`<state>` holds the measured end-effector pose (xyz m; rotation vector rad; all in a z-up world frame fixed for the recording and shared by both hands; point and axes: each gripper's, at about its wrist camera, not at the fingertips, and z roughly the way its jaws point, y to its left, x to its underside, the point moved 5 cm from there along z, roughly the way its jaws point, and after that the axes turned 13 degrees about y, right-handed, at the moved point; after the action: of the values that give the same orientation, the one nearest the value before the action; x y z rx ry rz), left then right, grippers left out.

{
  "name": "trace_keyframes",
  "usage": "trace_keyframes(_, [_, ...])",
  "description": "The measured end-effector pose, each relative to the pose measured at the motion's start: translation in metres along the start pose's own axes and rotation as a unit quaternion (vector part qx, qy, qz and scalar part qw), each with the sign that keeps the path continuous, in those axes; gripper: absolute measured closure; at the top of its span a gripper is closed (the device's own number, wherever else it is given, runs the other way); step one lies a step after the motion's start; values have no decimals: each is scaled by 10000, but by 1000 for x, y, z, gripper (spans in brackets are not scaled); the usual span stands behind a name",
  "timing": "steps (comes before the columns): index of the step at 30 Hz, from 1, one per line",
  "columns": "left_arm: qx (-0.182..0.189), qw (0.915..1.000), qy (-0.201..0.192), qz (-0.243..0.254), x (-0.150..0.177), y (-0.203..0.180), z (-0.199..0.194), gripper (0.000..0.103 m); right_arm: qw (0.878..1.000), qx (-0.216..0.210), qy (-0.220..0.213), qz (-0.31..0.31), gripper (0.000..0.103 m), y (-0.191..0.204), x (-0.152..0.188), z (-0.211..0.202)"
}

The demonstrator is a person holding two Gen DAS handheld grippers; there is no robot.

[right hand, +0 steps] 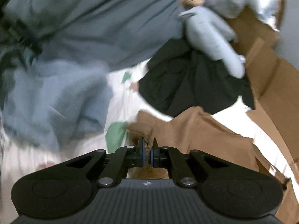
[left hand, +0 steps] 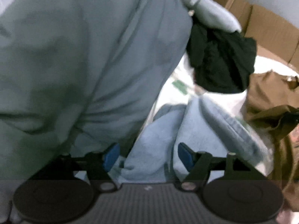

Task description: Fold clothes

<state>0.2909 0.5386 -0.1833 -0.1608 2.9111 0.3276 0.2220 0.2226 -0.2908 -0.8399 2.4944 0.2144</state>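
My right gripper (right hand: 147, 154) is shut on a fold of a brown garment (right hand: 196, 130), which spreads to the right over the white patterned bedsheet (right hand: 123, 100); the garment also shows in the left wrist view (left hand: 269, 100). My left gripper (left hand: 148, 155) is open, its blue pads either side of a light blue towel (left hand: 155, 149) that lies bunched on the sheet. The towel also shows blurred in the right wrist view (right hand: 52, 100). A large grey-blue garment (left hand: 84, 56) hangs close in front of the left gripper.
A black garment (left hand: 222, 59) lies on the sheet beyond the towel, with a pale blue cloth (left hand: 203, 7) over its top edge. Cardboard boxes (left hand: 267, 29) stand behind and to the right. The grey-blue garment (right hand: 104, 18) fills the upper left.
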Motion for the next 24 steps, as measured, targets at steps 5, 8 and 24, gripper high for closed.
trace_keyframes(5, [379, 9987, -129, 309, -15, -41, -1, 31, 9983, 161, -45, 563, 99, -14, 10, -5])
trace_keyframes(8, [679, 9967, -88, 446, -24, -72, 17, 31, 9975, 182, 5, 688, 99, -18, 17, -4])
trace_keyframes(24, [2278, 9733, 293, -14, -44, -202, 137, 43, 9939, 575, 454, 820, 99, -27, 63, 11])
